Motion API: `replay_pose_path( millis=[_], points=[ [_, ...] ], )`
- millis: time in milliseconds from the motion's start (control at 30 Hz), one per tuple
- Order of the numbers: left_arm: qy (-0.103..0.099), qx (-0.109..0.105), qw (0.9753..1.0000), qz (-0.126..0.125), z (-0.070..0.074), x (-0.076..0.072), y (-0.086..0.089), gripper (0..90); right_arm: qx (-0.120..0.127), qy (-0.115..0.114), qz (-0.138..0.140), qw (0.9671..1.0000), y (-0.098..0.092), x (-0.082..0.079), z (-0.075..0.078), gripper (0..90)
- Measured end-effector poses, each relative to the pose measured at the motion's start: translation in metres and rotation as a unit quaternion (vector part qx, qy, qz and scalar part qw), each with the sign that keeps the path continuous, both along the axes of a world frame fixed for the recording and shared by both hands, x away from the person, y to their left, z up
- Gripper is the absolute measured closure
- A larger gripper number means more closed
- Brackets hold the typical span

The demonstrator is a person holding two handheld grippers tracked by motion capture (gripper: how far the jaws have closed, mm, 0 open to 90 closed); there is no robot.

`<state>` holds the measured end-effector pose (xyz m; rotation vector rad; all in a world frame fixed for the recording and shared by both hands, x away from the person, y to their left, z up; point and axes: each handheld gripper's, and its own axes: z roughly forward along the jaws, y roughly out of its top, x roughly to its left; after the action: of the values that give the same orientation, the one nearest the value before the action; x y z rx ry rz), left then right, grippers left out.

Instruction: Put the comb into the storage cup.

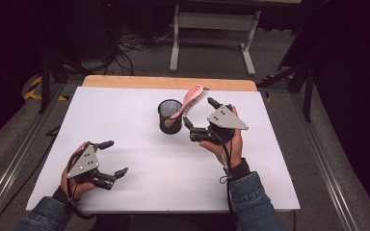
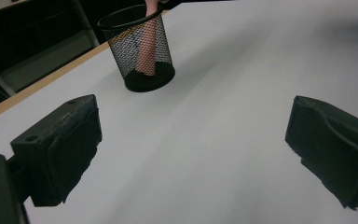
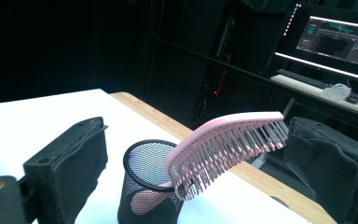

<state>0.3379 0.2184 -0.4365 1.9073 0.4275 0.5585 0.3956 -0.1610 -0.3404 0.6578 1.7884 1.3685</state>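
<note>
1. Left gripper (image 1: 114,157) is resting low at the table's (image 1: 139,192) seven o'clock corner, gripped by a hand (image 1: 72,179) coming out of a denim sleeve (image 1: 41,214); its jaws are standing wide apart with nothing between them, pointing toward three o'clock.
2. Mesh cup (image 1: 169,116) is standing upright near the table's twelve o'clock edge, with the pink hairbrush (image 1: 189,99) leaning in it, handle down, bristled head tilting toward one o'clock.
3. Right gripper (image 1: 200,112) is hovering just beside the cup at its three o'clock, the hand (image 1: 229,144) angling it toward eleven o'clock; its jaws are spread open around the brush head without clamping it.

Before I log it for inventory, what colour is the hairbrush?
Pink hairbrush, clearest in the right gripper view.
</note>
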Motion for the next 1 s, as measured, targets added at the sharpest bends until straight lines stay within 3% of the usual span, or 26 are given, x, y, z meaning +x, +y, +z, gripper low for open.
replay_pose_path(
  millis=[1000],
  points=[
    [0.002,0.001,1.0000,-0.005,0.000,0.000,-0.001,4.3,0.002,-0.006,0.017,0.9998,-0.010,-0.022,-0.002,6.5]
  ],
)
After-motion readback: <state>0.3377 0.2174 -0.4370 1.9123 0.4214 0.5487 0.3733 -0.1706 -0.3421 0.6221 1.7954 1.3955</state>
